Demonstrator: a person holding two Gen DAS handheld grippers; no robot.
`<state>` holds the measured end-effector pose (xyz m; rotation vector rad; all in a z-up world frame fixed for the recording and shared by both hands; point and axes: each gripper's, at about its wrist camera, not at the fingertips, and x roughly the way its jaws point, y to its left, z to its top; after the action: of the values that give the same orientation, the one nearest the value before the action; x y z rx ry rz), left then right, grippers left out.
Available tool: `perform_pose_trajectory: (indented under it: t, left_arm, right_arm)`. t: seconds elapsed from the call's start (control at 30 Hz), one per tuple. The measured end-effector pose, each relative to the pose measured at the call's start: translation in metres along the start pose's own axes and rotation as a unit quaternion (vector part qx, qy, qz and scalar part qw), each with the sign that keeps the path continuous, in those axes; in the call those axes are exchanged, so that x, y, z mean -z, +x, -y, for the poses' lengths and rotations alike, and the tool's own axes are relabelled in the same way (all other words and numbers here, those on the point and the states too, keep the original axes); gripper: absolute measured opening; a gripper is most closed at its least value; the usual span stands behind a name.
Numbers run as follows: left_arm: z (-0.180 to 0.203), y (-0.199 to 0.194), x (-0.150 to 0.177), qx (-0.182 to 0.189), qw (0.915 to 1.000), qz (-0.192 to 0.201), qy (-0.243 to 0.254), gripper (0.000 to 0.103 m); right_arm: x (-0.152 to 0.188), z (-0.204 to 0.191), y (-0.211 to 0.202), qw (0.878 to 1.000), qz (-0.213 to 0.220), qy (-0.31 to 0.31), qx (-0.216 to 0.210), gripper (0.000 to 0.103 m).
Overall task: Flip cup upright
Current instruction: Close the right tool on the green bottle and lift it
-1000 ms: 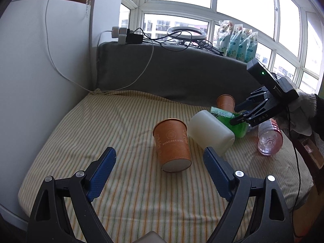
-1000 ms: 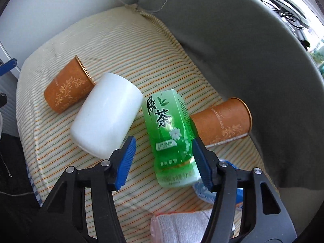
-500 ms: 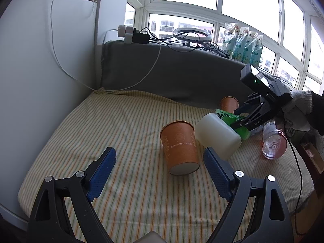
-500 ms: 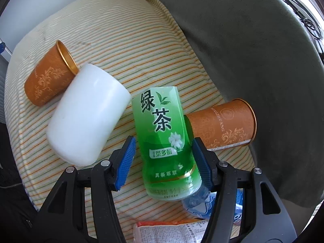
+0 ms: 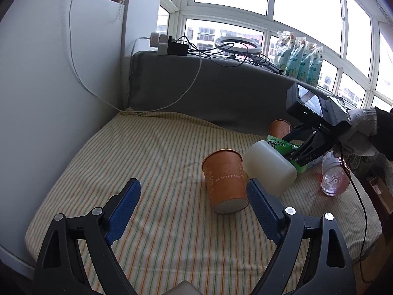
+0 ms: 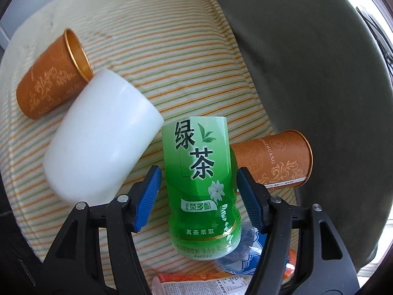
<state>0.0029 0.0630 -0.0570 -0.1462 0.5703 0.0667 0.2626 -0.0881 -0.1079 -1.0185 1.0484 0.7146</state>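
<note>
Right hand-held gripper (image 6: 197, 191) straddling green cup (image 6: 201, 182) lying on cushion (image 6: 152, 49), jaws wide, not gripping. Left hand-held gripper (image 5: 194, 209) hanging wide. Advice: centre pads mid-body, squeeze lightly, rotate upright.

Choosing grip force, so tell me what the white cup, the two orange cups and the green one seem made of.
White cylindrical cup: probably matte, slightly translucent plastic; soft even sheen. Two orange printed cups: likely paper; flat printed ornament, thin gold rolled rim, gold lining. Green tea-label cup between the right gripper's open fingers: glossy plastic film, apparently a cut bottle.
</note>
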Motion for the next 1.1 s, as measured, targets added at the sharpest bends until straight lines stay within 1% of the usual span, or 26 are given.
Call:
perform_pose_trajectory:
  t: [0.03, 0.13, 0.3, 0.43, 0.5, 0.6, 0.73, 0.9, 1.03, 1.1]
  left_arm:
    - [-0.001, 0.000, 0.000, 0.000, 1.0000, 0.000, -0.001, 0.088]
    - [-0.004, -0.001, 0.000, 0.001, 1.0000, 0.000, -0.005, 0.088]
    - [-0.006, -0.002, -0.001, 0.000, 1.0000, 0.003, -0.008, 0.088]
    - [-0.007, -0.004, -0.001, -0.004, 0.9999, 0.007, -0.006, 0.088]
    - [-0.009, -0.004, -0.001, -0.005, 0.9999, 0.007, -0.007, 0.088]
    - [-0.009, -0.005, -0.001, -0.004, 0.9999, 0.008, -0.007, 0.088]
    - [-0.005, -0.009, -0.002, 0.001, 0.9999, 0.013, -0.002, 0.088]
    - [0.002, -0.015, -0.002, 0.008, 0.9998, 0.016, 0.008, 0.088]
    - [0.007, -0.017, -0.003, 0.025, 0.9997, 0.004, 0.007, 0.088]
    - [0.010, -0.016, -0.003, 0.037, 0.9993, -0.007, 0.006, 0.088]
  right_arm:
    - [-0.001, -0.001, -0.001, 1.000, -0.004, -0.002, 0.001, 0.059]
    - [-0.001, -0.004, -0.002, 1.000, -0.012, -0.010, -0.005, 0.058]
    - [-0.005, 0.002, 0.006, 1.000, -0.019, 0.000, -0.020, 0.061]
    - [-0.008, 0.001, 0.015, 1.000, -0.025, -0.002, -0.006, 0.060]
    - [-0.008, 0.004, 0.013, 1.000, -0.021, 0.011, -0.011, 0.059]
    - [-0.005, 0.006, 0.005, 1.000, -0.013, 0.024, -0.006, 0.059]
    - [0.003, 0.010, -0.019, 0.998, 0.017, 0.053, -0.009, 0.059]
    - [0.018, 0.010, -0.066, 0.993, 0.063, 0.100, -0.019, 0.059]
    - [0.038, 0.002, -0.095, 0.982, 0.084, 0.161, -0.048, 0.059]
    - [0.051, -0.005, -0.103, 0.973, 0.091, 0.197, -0.080, 0.059]
